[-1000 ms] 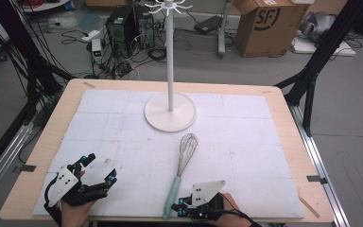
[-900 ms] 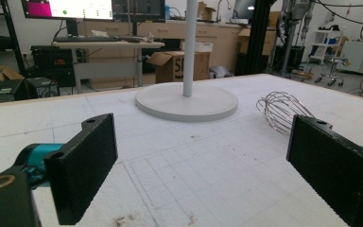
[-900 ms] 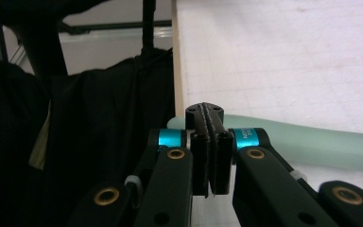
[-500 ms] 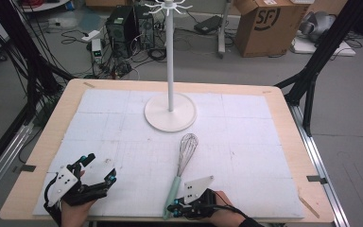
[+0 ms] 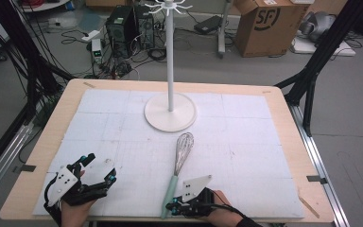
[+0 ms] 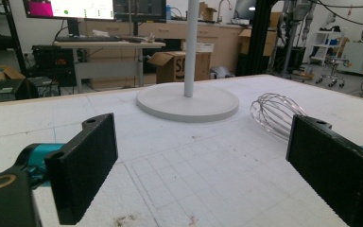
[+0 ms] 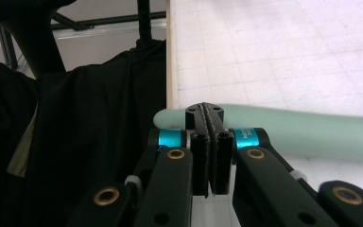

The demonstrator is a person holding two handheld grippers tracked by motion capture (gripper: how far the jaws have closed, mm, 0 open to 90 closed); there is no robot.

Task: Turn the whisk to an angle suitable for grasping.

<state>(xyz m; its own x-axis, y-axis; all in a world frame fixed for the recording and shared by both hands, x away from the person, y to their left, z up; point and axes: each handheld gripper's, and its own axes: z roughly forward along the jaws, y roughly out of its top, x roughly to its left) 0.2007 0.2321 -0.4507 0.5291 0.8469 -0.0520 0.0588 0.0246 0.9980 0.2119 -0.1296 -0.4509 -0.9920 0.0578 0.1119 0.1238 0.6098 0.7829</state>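
In the right gripper view the right claw point(image 7: 210, 142) has its jaws pressed together with nothing between them, tips just at the near end of the whisk's pale green handle point(image 7: 307, 132), which crosses behind them. In the high view the whisk point(image 5: 178, 165) lies lower centre on the worktop point(image 5: 264, 156), its long axis running from the right claw point(image 5: 177, 207) up toward the white stand point(image 5: 170, 111). The left claw point(image 5: 97, 175), lower left, gapes wide and empty, well apart.

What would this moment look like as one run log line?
left gripper: open, idle on mat | right gripper: jaws shut, at whisk handle end, no grip | whisk: lying flat near stand
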